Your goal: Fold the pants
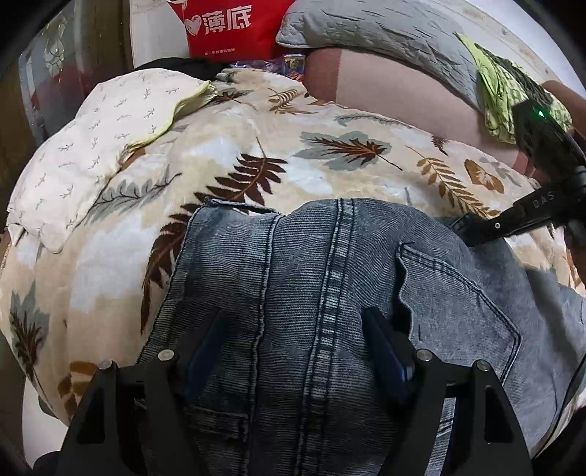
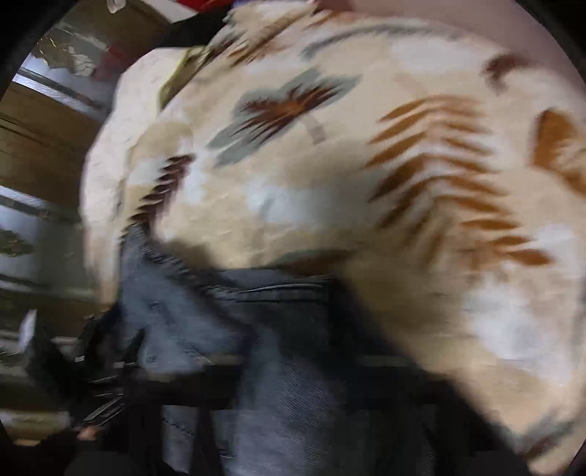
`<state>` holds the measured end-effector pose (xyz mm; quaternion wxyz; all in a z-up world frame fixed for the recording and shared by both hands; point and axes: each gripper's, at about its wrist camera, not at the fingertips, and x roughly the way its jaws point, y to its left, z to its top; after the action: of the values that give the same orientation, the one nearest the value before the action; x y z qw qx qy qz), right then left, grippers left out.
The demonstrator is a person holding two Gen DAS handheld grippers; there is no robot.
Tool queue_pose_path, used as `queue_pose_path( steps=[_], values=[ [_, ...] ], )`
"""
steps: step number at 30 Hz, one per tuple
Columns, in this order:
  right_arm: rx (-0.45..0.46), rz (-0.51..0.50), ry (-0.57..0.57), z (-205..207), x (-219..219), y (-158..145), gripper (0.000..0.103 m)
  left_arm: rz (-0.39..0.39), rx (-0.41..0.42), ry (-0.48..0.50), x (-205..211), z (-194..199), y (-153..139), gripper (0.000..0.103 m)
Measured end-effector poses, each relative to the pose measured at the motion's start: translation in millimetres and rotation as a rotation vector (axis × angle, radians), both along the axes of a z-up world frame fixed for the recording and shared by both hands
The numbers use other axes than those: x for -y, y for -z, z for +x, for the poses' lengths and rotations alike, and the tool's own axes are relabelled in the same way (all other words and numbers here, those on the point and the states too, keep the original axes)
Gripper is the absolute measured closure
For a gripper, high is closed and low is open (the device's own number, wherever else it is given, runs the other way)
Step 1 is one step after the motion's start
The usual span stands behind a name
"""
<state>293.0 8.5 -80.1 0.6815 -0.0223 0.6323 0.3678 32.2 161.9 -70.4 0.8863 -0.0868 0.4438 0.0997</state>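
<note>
Pants: the blue jeans [image 1: 329, 293] lie on the bed, on top of the leaf blanket [image 1: 256, 146]. They sit near the bed's front edge. The back side is up, with a pocket [image 1: 457, 304] showing.

Bed: a white pillow [image 1: 91, 146] lies at the left edge. A gray pillow [image 1: 366, 33] and a red bag [image 1: 227, 25] are at the far end.

Left claw: the left claw [image 1: 293, 351] is open wide. Its fingers [image 1: 384, 351] stand on both sides of the middle seam, low over the jeans. It does not hold the cloth.

Right claw: the right claw [image 1: 472, 229] comes in from the right edge and touches the top edge of the jeans. From the left view it looks closed. Its own view is very blurry, with jeans [image 2: 274, 366] right under it, so whether it pinches the cloth cannot be told.

Step now: it looks like both claws are getting a hold on the jeans to make a fold.

How to do it well: the left claw should push down and close on only the top layers, not the blanket. Both claws should lift together, so the fold stays straight. The edges should line up before letting go.

Watch out: the soft blanket could get pinched and pulled up too.
</note>
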Motion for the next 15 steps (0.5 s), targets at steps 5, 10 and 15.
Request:
queue_pose_path(
  steps=[5, 10, 15],
  values=[
    [0.133, 0.022, 0.075, 8.6, -6.9, -15.1, 0.098, -0.027, 0.013, -0.006, -2.9, -1.2, -2.2, 0.025],
    [0.095, 0.047, 0.129, 14.5, -8.0, 17.4, 0.097, -0.002, 0.195, -0.046, 1.0, -16.6, -36.8, 0.025],
    [0.166, 0.122, 0.258, -5.6, 40.8, -20.1, 0.051, 0.174, 0.057, 0.065, 34.9, 6.8, -13.7, 0.02]
  ],
)
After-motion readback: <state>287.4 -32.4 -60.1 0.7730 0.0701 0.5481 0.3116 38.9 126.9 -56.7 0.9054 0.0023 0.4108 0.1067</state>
